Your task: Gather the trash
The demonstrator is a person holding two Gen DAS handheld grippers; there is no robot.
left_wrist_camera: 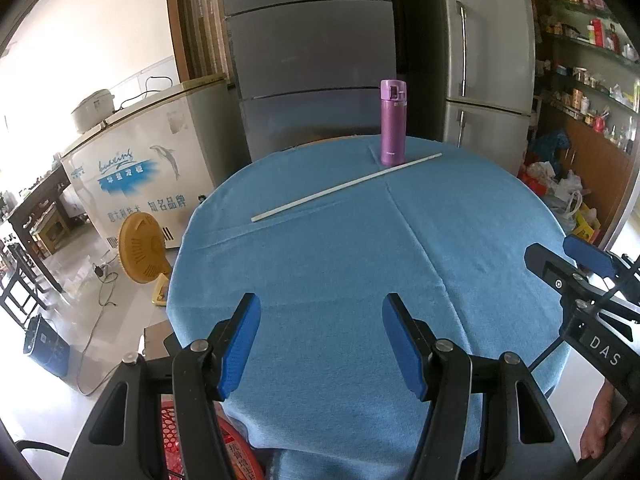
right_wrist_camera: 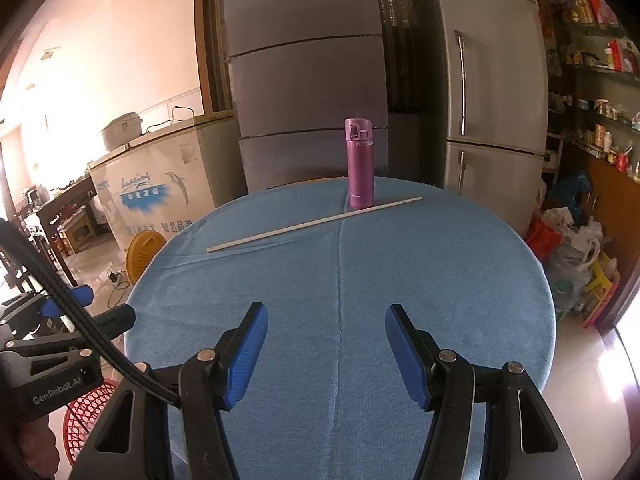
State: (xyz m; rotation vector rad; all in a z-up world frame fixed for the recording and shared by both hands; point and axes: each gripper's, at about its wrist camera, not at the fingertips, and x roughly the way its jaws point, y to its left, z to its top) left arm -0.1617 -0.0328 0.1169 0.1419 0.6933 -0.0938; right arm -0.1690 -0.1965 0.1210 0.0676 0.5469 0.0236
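Observation:
A round table under a blue cloth (left_wrist_camera: 340, 264) (right_wrist_camera: 340, 280) fills both views. On its far side lies a long thin white stick (left_wrist_camera: 346, 187) (right_wrist_camera: 314, 223), slanting up to the right. Just behind the stick stands a purple flask (left_wrist_camera: 393, 122) (right_wrist_camera: 360, 162), upright. My left gripper (left_wrist_camera: 321, 340) hovers open over the near part of the cloth with nothing between its blue pads. My right gripper (right_wrist_camera: 326, 350) is open too, empty, over the near edge; it also shows at the right rim of the left wrist view (left_wrist_camera: 576, 260). A red mesh basket (left_wrist_camera: 176, 436) (right_wrist_camera: 86, 416) sits low at the near left beside the table.
Two grey fridges (left_wrist_camera: 312, 60) (left_wrist_camera: 488, 52) stand behind the table. A white chest freezer (left_wrist_camera: 140, 168) and a yellow fan (left_wrist_camera: 142, 250) are on the left, with cables on the floor. Bags (right_wrist_camera: 568, 248) and shelves crowd the right. A bare foot (left_wrist_camera: 600, 432) shows at lower right.

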